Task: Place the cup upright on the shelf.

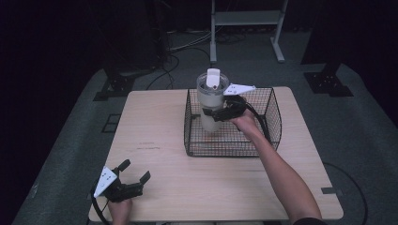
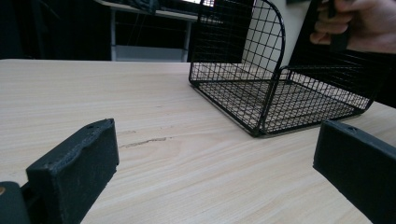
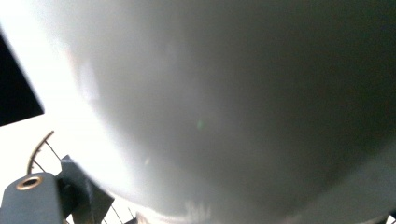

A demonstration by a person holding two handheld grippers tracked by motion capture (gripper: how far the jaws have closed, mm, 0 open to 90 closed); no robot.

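My right claw point(image 1: 220, 114) grips the white jar point(image 1: 211, 101) mid-body, held upright in the basket point(image 1: 274, 123) at its 10 o'clock corner. My left claw point(image 1: 136, 174) rests released on the surface point(image 1: 155, 131). Risk: the smooth jar may slip or catch on the wire rim.

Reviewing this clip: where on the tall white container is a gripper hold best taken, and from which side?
Probably mid-body on the white container, from the person's side over the wire basket wall, as the right gripper does. It stands upright, its lid is wider, and the basket walls hide its base.
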